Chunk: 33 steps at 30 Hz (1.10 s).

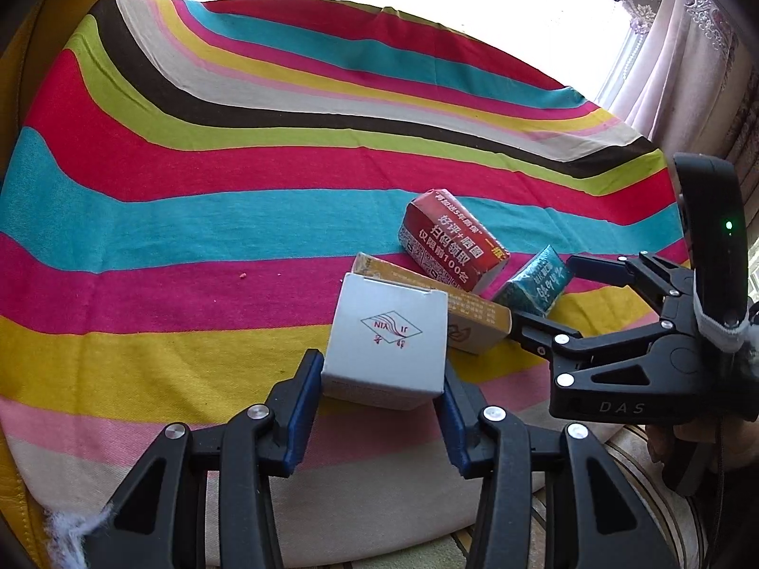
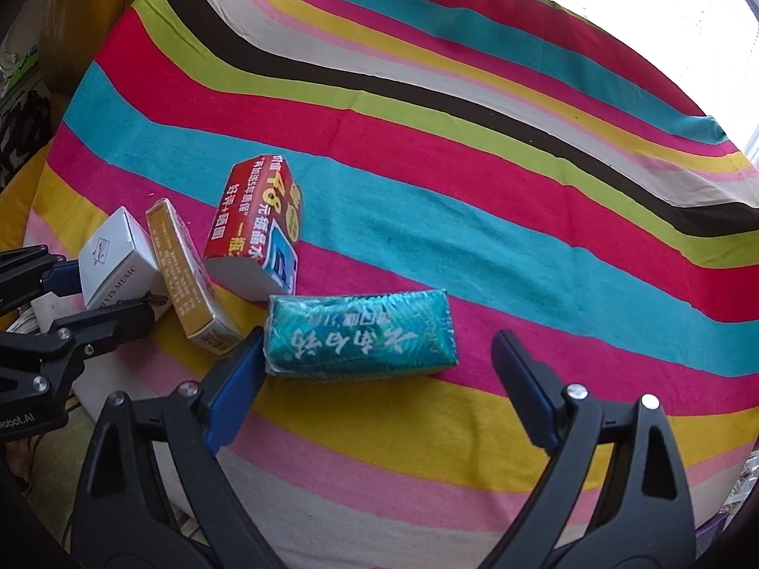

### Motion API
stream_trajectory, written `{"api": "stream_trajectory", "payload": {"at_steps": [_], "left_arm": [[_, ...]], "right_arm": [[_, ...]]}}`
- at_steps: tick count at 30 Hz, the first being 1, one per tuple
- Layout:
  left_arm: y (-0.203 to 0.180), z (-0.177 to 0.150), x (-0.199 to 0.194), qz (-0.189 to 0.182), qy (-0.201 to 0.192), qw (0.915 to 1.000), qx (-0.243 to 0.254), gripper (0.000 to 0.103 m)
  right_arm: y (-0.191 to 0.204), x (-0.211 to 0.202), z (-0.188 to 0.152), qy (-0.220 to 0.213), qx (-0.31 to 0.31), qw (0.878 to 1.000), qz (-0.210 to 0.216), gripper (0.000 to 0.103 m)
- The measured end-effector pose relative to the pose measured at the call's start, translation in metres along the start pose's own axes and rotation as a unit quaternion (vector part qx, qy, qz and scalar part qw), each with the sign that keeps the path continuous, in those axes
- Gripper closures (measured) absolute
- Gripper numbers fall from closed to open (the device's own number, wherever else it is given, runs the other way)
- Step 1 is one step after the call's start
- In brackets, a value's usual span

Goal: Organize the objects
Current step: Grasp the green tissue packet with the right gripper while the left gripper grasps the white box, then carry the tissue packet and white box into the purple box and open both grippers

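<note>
In the left wrist view my left gripper is shut on a white box with a red logo, its blue pads pressed against both sides. A flat yellow box leans against it, and a red tissue pack lies behind. My right gripper stands open around a teal tissue pack. The left pad touches the pack's end; the right pad is apart from it. The right wrist view also shows the white box, yellow box and red pack in a row at left.
Everything rests on a striped, many-coloured cloth over a yellow cushioned surface. A bright window and patterned curtains stand behind. The cloth's near edge runs just under my left gripper.
</note>
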<state>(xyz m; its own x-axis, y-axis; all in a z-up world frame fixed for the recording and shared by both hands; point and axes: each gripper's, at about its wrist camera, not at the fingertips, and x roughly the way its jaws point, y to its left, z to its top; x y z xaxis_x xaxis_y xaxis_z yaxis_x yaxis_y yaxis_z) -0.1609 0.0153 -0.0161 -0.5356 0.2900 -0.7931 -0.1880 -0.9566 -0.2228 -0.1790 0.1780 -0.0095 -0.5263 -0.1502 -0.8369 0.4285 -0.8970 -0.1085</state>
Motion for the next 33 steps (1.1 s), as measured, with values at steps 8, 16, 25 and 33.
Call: {"api": "stream_trajectory", "payload": {"at_steps": [8, 16, 25, 33], "left_arm": [[-0.005, -0.001, -0.006, 0.011, -0.010, 0.9998, 0.009, 0.057], [-0.020, -0.010, -0.026, 0.006, -0.031, 0.9995, 0.005, 0.057], [-0.045, -0.027, -0.045, -0.003, -0.042, 0.9991, 0.001, 0.057], [-0.076, -0.041, -0.055, -0.018, -0.040, 0.9989, 0.018, 0.057]], "right_arm": [[0.000, -0.012, -0.007, -0.003, 0.014, 1.000, -0.009, 0.027], [-0.006, -0.039, -0.026, -0.019, 0.064, 0.997, -0.028, 0.027], [-0.009, -0.072, -0.053, -0.039, 0.103, 0.993, -0.031, 0.027], [-0.022, -0.103, -0.084, -0.042, 0.143, 0.988, -0.029, 0.027]]}}
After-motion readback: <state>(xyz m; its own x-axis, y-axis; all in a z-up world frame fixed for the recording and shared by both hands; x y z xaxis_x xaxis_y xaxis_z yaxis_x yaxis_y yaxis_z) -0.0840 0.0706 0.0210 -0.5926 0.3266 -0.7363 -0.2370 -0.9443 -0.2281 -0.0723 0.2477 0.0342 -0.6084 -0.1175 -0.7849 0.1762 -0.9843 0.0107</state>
